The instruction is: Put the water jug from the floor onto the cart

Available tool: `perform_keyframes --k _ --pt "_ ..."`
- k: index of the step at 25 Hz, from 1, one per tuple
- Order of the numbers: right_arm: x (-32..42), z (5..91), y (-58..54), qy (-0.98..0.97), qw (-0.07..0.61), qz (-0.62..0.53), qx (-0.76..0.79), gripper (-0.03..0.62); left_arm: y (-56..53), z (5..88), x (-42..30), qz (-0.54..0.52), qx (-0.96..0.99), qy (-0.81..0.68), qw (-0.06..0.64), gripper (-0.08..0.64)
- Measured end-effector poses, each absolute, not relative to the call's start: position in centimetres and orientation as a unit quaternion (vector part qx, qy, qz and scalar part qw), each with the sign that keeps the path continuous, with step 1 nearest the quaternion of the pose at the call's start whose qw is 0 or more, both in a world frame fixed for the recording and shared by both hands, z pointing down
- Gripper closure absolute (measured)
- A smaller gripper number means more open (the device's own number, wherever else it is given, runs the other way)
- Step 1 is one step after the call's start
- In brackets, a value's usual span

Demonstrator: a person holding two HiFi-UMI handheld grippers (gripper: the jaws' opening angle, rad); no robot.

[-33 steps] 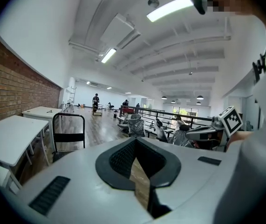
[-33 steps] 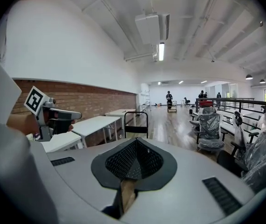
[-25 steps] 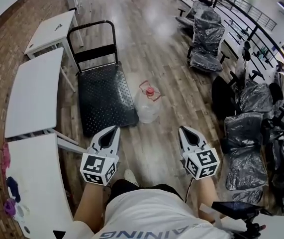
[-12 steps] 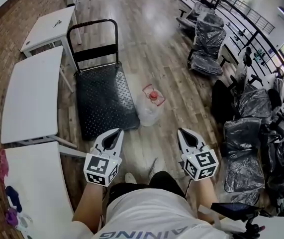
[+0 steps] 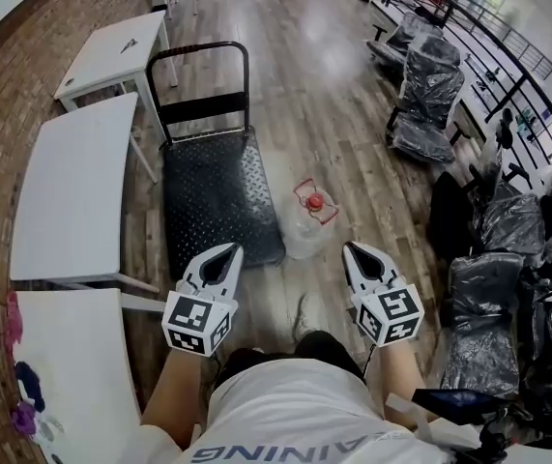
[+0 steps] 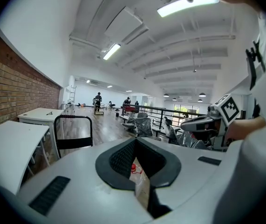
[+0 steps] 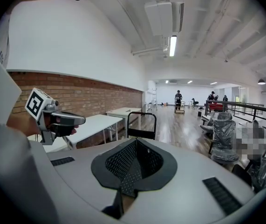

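The clear water jug (image 5: 310, 226) with a red cap and red handle stands upright on the wood floor, just right of the black flat cart (image 5: 216, 197). The cart's push handle (image 5: 199, 73) rises at its far end. My left gripper (image 5: 227, 253) is shut and empty, and points at the cart's near right corner. My right gripper (image 5: 354, 252) is shut and empty, just right of the jug and a little short of it. In the left gripper view the jug's red cap (image 6: 133, 165) shows through a thin slit below the closed tips (image 6: 135, 142). The right gripper view shows closed jaws (image 7: 135, 142) and the cart handle (image 7: 141, 123) beyond.
White tables (image 5: 72, 187) line the brick wall at left, close beside the cart. Plastic-wrapped chairs (image 5: 430, 100) and a black railing (image 5: 508, 75) fill the right side. The person's shoe (image 5: 305, 315) is on the floor between the grippers. People stand far down the hall (image 7: 178, 97).
The person has stepped forward. The jug and cart have come nearer and lower in the head view, and both shut grippers now reach level with the jug's near side.
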State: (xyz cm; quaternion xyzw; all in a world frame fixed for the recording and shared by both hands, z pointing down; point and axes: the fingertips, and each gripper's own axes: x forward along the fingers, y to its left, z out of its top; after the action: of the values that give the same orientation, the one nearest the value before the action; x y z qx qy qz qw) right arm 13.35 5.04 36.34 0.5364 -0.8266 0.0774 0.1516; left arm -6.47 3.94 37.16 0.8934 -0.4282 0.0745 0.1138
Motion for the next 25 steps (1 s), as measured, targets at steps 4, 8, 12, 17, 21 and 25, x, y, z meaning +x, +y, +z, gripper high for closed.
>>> perform_keyframes --k 4,8,12,17,21,25 --pt "14.4 36.5 1.5 -0.837 0.145 0.076 0.522 0.588 0.8 36.7 -5.4 0.078 0.887 -0.442 0.111 0.560" --pt "16.9 36.4 -2.4 -0.841 0.138 0.079 0.518 0.588 -2.5 36.0 -3.0 0.079 0.883 -0.449 0.108 0.560" --pt "19.5 36.7 -6.5 -0.846 0.139 0.077 0.509 0.588 -6.3 35.6 -0.7 0.077 0.876 -0.464 0.108 0.560" --pt "23.6 37.4 -11.4 -0.849 0.136 0.085 0.504 0.588 -10.9 35.7 2.6 0.091 0.868 -0.477 0.108 0.560" --pt "26.5 38.4 -14.6 -0.850 0.131 0.096 0.501 0.588 -13.8 36.1 4.5 0.104 0.859 -0.489 0.109 0.560" --pt "28.1 40.4 -17.8 -0.851 0.123 0.109 0.499 0.588 -16.1 37.0 5.6 0.117 0.853 -0.496 0.111 0.560"
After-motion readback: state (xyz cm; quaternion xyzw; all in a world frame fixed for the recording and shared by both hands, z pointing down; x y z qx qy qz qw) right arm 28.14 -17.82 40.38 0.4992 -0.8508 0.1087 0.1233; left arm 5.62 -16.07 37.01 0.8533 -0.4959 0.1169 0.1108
